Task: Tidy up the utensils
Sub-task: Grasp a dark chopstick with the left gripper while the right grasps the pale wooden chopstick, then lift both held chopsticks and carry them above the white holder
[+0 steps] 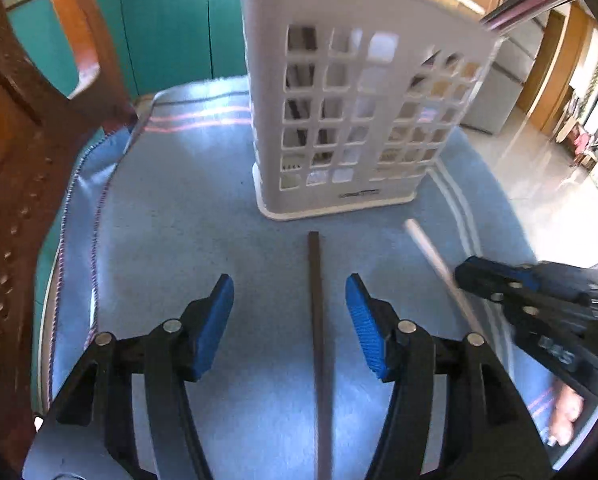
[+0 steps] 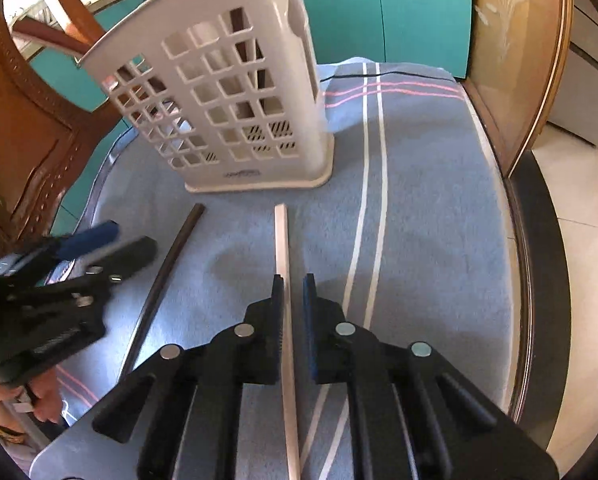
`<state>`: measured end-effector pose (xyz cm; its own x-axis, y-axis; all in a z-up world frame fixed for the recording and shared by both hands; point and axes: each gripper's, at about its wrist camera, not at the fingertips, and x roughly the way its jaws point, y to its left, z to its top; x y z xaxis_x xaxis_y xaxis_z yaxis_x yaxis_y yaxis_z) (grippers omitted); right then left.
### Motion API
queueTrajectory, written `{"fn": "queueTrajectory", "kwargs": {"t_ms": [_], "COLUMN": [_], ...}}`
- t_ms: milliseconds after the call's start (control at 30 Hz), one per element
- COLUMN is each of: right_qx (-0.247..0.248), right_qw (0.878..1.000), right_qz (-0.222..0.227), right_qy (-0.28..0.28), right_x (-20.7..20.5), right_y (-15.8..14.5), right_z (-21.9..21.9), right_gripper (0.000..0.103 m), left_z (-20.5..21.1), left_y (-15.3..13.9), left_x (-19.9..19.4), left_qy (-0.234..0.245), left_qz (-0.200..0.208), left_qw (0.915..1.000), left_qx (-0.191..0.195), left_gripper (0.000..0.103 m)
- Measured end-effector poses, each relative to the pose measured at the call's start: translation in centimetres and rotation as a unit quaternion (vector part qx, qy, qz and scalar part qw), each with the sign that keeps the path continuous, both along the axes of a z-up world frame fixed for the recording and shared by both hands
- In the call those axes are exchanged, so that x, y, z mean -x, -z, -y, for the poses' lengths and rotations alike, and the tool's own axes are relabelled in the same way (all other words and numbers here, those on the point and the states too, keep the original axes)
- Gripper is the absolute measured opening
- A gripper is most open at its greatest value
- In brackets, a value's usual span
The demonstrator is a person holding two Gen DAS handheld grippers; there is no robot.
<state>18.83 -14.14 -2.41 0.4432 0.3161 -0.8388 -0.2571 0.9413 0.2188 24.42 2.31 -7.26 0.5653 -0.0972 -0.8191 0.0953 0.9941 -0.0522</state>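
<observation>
My left gripper (image 1: 290, 312) gapes wide over the dark brown chopstick (image 1: 319, 344); my right gripper (image 2: 293, 312) is nearly closed around the slim white chopstick (image 2: 283, 256), contact unclear.

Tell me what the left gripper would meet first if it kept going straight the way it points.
Likely the white utensil basket, standing straight ahead on the blue cloth. The open left gripper straddles the dark chopstick, which points along the same line; depth is uncertain.

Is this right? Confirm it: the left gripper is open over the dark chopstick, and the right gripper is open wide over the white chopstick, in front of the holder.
One part is wrong. The right gripper is nearly closed around the white chopstick, not wide open, as the right wrist view shows. The left gripper is open over the dark chopstick, before the holder.
</observation>
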Motion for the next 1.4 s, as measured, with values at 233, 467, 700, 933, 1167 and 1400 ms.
{"fn": "queueTrajectory", "kwargs": {"t_ms": [233, 467, 700, 933, 1167, 1400], "right_qx": [0.009, 0.039, 0.073, 0.085, 0.038, -0.029], "right_qw": [1.000, 0.998, 0.996, 0.995, 0.998, 0.988], "right_qz": [0.005, 0.017, 0.021, 0.036, 0.047, 0.146], "right_qy": [-0.017, -0.042, -0.040, -0.044, -0.033, -0.035], "right_x": [-0.8, -1.7, -2.6, -1.9, -0.3, 4.9], "right_y": [0.3, 0.4, 1.6, 2.0, 0.7, -6.1], "right_z": [-0.6, -2.7, -3.8, -4.6, -2.9, -0.5], "right_gripper": [0.021, 0.030, 0.030, 0.007, 0.006, 0.006], "left_z": [1.0, 1.1, 0.7, 0.8, 1.0, 1.4], "left_y": [1.8, 1.5, 1.8, 1.8, 0.7, -4.3], "left_x": [-1.7, -1.6, -1.7, -1.5, 0.7, 5.7], "left_qy": [0.004, 0.001, -0.014, -0.005, 0.000, 0.007], "left_qz": [-0.015, -0.020, -0.009, -0.007, 0.012, 0.099], "left_qw": [0.9994, 0.9994, 0.9991, 0.9996, 0.9997, 0.9950], "left_qx": [-0.031, -0.027, -0.039, -0.026, -0.021, -0.010], "left_gripper": [0.047, 0.016, 0.034, 0.008, 0.007, 0.007]}}
